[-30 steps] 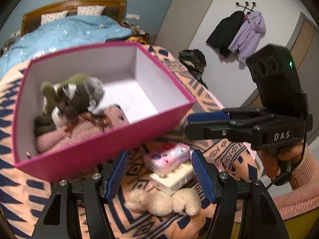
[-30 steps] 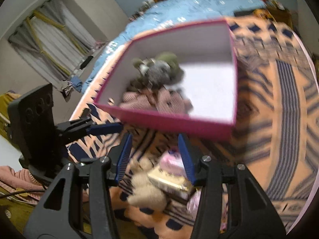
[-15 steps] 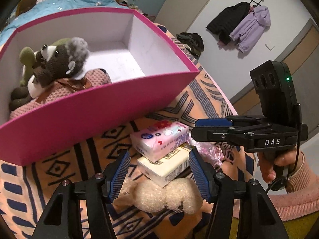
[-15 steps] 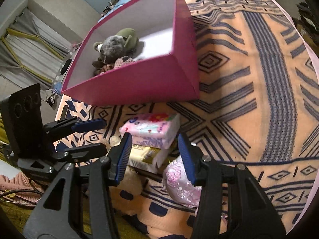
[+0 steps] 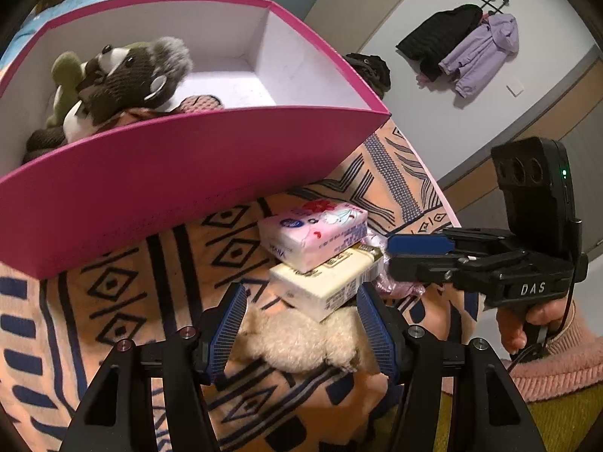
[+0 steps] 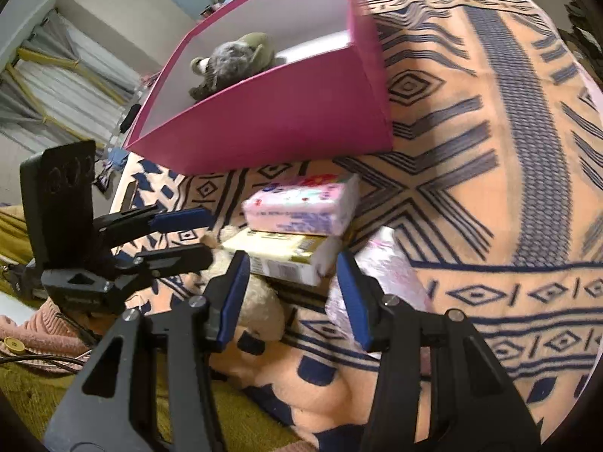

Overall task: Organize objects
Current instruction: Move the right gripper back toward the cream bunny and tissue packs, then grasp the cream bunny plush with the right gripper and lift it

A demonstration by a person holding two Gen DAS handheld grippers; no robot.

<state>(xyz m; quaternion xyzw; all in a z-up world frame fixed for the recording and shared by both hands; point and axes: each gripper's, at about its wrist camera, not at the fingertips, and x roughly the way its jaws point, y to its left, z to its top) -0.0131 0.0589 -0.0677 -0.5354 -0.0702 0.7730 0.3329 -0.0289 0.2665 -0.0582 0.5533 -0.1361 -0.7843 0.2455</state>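
1. the left gripper (image 5: 301, 324) hangs over a cream fluffy toy (image 5: 297, 339) on the patterned blanket (image 5: 113, 282); its blue pads (image 5: 230, 324) stand apart on either side of the toy, and its jaws have just been closing, though whether the pads already press on the fur cannot be told.
2. a cream tissue pack (image 5: 328, 278) lies partly on the fluffy toy, and a pink tissue pack (image 5: 316, 233) is stacked on top of it.
3. the right gripper (image 6: 294, 290) points at the same pile, its fingers released and spread, nothing pressed between them; the cream pack's near end sits just beyond its tips.
4. a shiny pink wrapped bundle (image 6: 392, 263) lies beside the stack, right behind the right-hand finger in the right wrist view.
5. the pink box (image 5: 169, 173) stands open just behind the pile, holding a brown-and-grey plush animal (image 5: 132, 75) and a pink knitted item (image 5: 199, 103) at one end.
6. a hand (image 5: 527, 324) in a pink knitted sleeve grips the right gripper's handle.
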